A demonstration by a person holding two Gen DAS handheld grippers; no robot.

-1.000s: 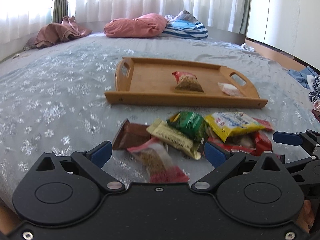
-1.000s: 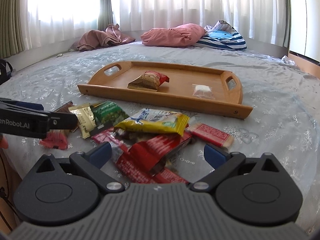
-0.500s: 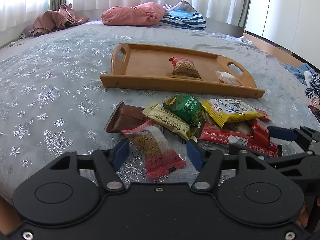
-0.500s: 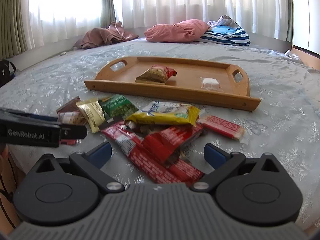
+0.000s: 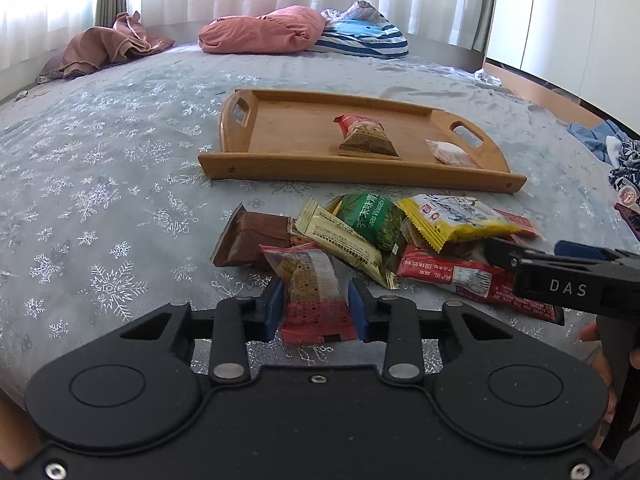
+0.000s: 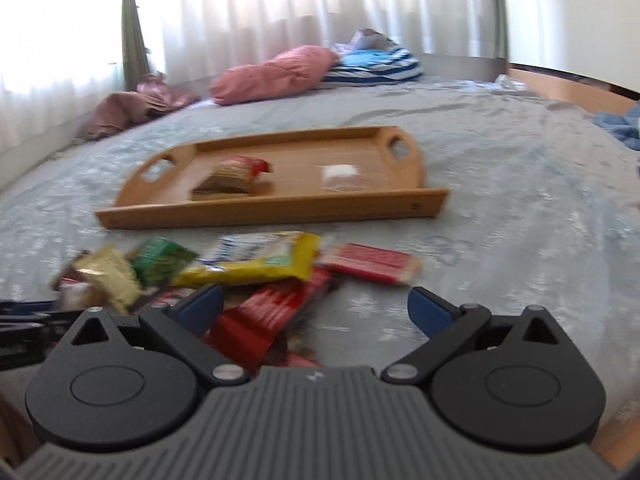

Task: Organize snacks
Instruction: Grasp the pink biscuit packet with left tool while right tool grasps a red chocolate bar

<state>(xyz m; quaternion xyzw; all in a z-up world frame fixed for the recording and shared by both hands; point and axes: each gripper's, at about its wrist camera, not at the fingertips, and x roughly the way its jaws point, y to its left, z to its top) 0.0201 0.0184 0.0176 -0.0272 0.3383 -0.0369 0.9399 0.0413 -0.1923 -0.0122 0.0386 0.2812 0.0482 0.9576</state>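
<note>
A loose pile of snack packets lies on the bed in front of a wooden tray (image 5: 360, 178). My left gripper (image 5: 316, 306) has its jaws closing, and the blue pads touch both sides of a red-ended cracker packet (image 5: 308, 276) at the pile's near edge. Behind it lie a brown packet (image 5: 252, 236), a gold one (image 5: 340, 240), a green one (image 5: 372, 216) and a yellow one (image 5: 452, 216). My right gripper (image 6: 316, 304) stands open over red wrappers (image 6: 268, 320), holding nothing. The tray (image 6: 272, 210) holds a red-topped snack bag (image 5: 366, 140) and a small white packet (image 5: 450, 152).
The bed wears a grey snowflake cover (image 5: 108, 200). A pink pillow (image 5: 264, 32), a striped cushion (image 5: 360, 38) and brown cloth (image 5: 108, 46) lie at the far end. Clothes (image 5: 608, 144) sit at the right edge. A red bar (image 6: 372, 268) lies right of the pile.
The left jaws went from wide open to closed in on the cracker packet's sides. The right wrist view has rolled and tilted, and its jaws stayed open.
</note>
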